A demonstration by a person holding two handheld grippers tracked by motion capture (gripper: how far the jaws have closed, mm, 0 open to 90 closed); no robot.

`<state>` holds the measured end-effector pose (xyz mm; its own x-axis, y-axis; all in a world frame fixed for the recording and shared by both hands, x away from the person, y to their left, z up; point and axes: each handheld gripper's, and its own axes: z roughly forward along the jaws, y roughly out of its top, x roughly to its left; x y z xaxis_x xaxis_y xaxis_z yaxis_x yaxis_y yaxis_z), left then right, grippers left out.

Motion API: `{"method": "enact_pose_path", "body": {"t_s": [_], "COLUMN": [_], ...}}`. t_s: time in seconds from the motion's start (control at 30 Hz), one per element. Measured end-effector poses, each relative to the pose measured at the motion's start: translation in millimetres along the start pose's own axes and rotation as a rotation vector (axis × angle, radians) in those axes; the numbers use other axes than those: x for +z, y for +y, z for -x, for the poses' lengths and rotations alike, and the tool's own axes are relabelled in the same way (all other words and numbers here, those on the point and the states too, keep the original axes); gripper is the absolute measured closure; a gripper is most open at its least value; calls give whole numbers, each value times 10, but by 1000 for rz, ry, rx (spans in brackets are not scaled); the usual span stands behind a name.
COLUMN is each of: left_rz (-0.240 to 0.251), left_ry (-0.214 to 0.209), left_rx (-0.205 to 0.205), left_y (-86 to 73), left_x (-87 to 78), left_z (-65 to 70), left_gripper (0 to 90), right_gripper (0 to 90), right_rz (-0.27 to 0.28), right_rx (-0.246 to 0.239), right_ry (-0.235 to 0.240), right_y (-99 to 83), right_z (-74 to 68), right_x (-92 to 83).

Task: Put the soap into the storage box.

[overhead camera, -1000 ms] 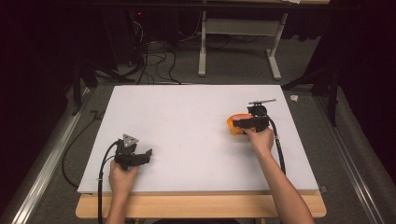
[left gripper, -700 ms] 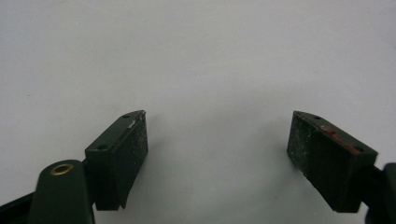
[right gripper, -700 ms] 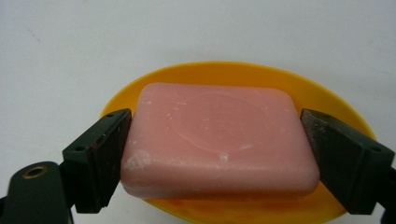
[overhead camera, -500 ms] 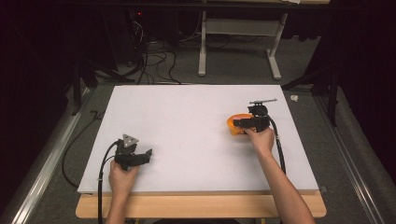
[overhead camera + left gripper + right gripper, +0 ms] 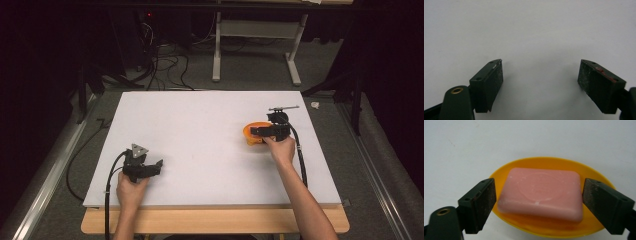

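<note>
Right gripper (image 5: pixel 539 195) is over the yellow dish (image 5: pixel 596 180) at the table's (image 5: pixel 200 125) right side, jaws spread wide, one on each end of the pink soap (image 5: pixel 541 192) lying in the dish. Whether the pads touch the bar, can't tell. Left gripper (image 5: pixel 540 80) sits near the front left, jaws apart over bare white table, well apart from the dish.

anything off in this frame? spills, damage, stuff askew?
Nothing stands out. The pink soap bar lies flat in the yellow dish, with the open right gripper straddling it. The soap has small pale scuffs, no breakage. The left gripper is open over bare white table.
</note>
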<state>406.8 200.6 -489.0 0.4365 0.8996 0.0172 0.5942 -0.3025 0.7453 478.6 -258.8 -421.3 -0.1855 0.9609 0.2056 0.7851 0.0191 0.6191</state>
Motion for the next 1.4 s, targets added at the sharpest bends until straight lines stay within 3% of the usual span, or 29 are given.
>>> {"method": "enact_pose_path", "body": {"t_s": [0.2,0.5,0.53,1.07,1.4], "left_rz": [0,0,0,0,0], "left_ry": [1,0,0,0,0], "left_rx": [1,-1,0,0,0], "left_y": [0,0,0,0,0], "left_x": [-1,0,0,0,0], "left_z": [1,0,0,0,0], "left_gripper": [208,208,208,208,209], "right_gripper": [138,151,160,190,201], "right_rz": [14,80,102,157,181], "right_rx": [-8,-43,-55,-112,-119], "right_ry": [8,30,36,62,84], "right_y": [1,-10,-37,-272,-450], "right_z": [2,-45,-44,-32,-22], "right_x": [-60,-255,-295,-545,-666]}}
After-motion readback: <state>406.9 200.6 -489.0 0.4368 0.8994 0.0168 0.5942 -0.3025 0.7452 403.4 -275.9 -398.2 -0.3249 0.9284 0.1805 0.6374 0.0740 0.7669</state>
